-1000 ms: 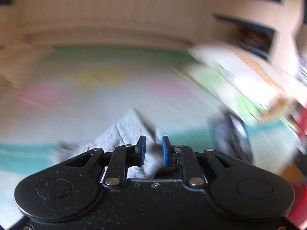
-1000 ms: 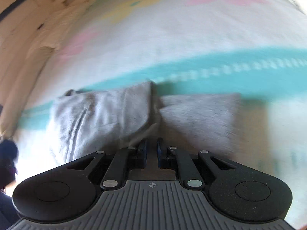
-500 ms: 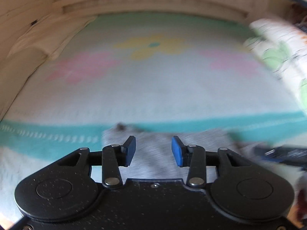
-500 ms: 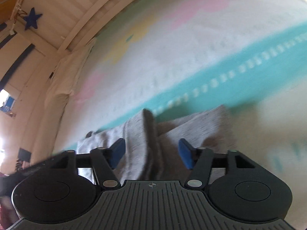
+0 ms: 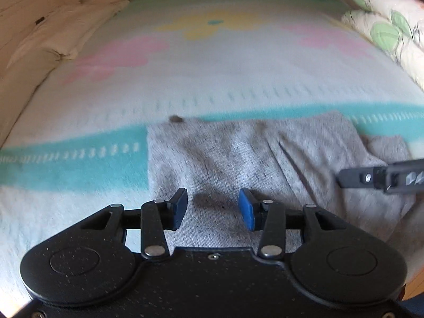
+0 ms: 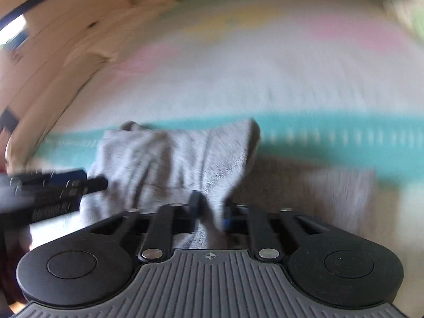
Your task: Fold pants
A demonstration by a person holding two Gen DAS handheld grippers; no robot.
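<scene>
Since half a second ago the right gripper (image 6: 210,212) has clamped its jaws on a fold of the grey pants (image 5: 238,159) lying near the bed's (image 5: 212,74) front edge, while the left gripper (image 5: 212,206) hovers with jaws apart, so the next move is likely carrying that fold across.

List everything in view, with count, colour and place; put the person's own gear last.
pants: one, grey, partly folded, on the teal stripe
blanket: one, white with teal stripe and pink and yellow flowers, covering the bed
pillow: one, cream, far left edge
leaf-print bedding: white and green, far right
bed frame: wooden, left side
left tongs: black, blue pads, open over the pants
right tongs: black, shut on a pants fold
</scene>
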